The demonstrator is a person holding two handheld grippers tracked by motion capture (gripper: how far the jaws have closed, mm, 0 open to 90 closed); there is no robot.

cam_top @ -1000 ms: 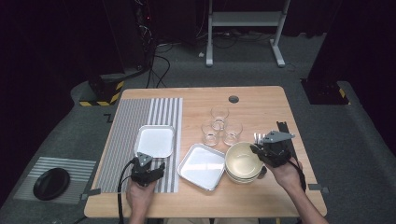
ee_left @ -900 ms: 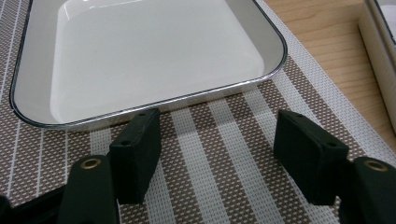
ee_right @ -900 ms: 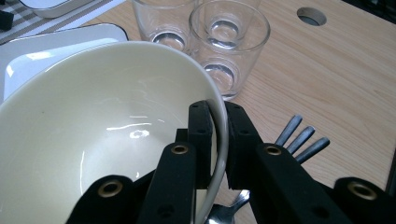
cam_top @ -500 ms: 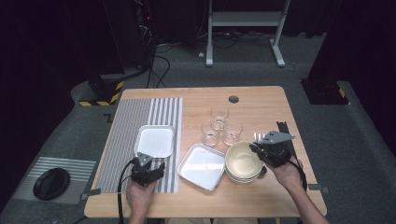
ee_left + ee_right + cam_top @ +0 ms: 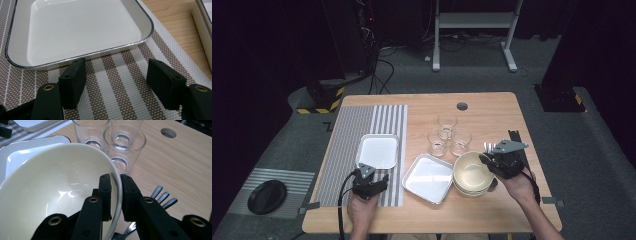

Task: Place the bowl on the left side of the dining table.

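The work in hand is the setting out of dishes, and the step now concerns the cream bowl (image 5: 472,170), top of a small stack at about five o'clock on the bench (image 5: 492,115). The right gripper (image 5: 115,195) stands over the bowl's right-hand rim, one finger inside the wall and one outside. In the right gripper view a thin gap shows on either side of the rim, and the jaws have just been opening a little with the rim between them, so the fingers (image 5: 105,192) stand narrow about the rim but, as I judge it, no longer pinch it. That reads as either a release after placing or a re-grip; the pictures do not decide which.

The left gripper (image 5: 116,80) rests at about seven o'clock on the striped mat (image 5: 117,75), its fingers wide and holding nothing, aimed at the near edge of the white tray (image 5: 80,27) that lies on the mat. A second tray (image 5: 428,178) sits tilted between mat and bowls. Three glasses (image 5: 447,135) cluster near the centre, just beyond the bowl toward twelve o'clock, and forks (image 5: 162,197) lie beside the bowl under the right gripper.

Next, if the bowl is to be lifted, the right fingers must close firmly on the rim and rise straight, clear of the glasses and forks; if it is being left, they must widen further and lift away without dragging the rim.
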